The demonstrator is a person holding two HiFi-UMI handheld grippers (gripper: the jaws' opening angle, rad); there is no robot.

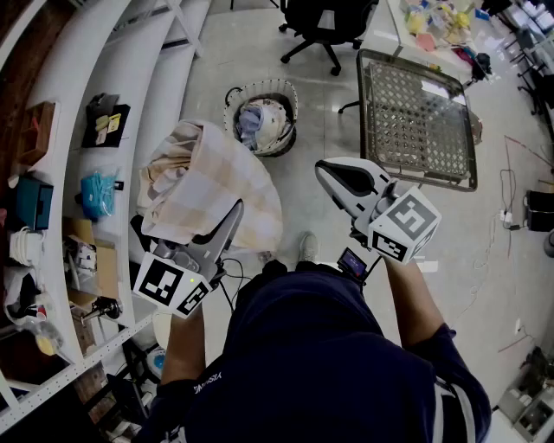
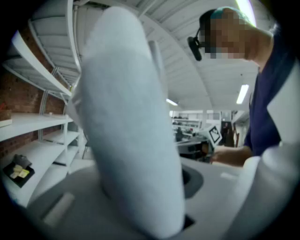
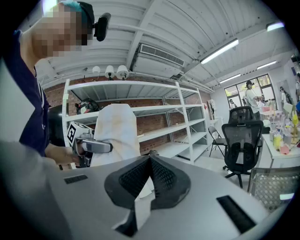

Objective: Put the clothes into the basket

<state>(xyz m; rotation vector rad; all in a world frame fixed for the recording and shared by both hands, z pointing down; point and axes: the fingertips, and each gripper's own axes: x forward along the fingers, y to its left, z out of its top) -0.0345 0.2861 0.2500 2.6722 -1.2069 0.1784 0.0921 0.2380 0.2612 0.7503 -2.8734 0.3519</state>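
Note:
A cream and peach checked cloth (image 1: 208, 186) hangs in a bunch from my left gripper (image 1: 232, 216), which is shut on it at waist height. In the left gripper view the cloth (image 2: 126, 140) fills the middle and hides the jaw tips. The round woven basket (image 1: 260, 84) stands on the floor beyond the cloth and holds several pale clothes. My right gripper (image 1: 326, 170) is held to the right of the cloth, shut, with nothing in it. The right gripper view shows its tips touching (image 3: 151, 158), with the left gripper (image 3: 96, 146) and the cloth (image 3: 117, 126) beyond.
White shelves (image 1: 112, 130) with small items run along the left. A wire mesh crate (image 1: 415, 117) stands on the floor to the right of the basket. A black office chair (image 1: 325, 26) and a cluttered table (image 1: 433, 26) are at the far side.

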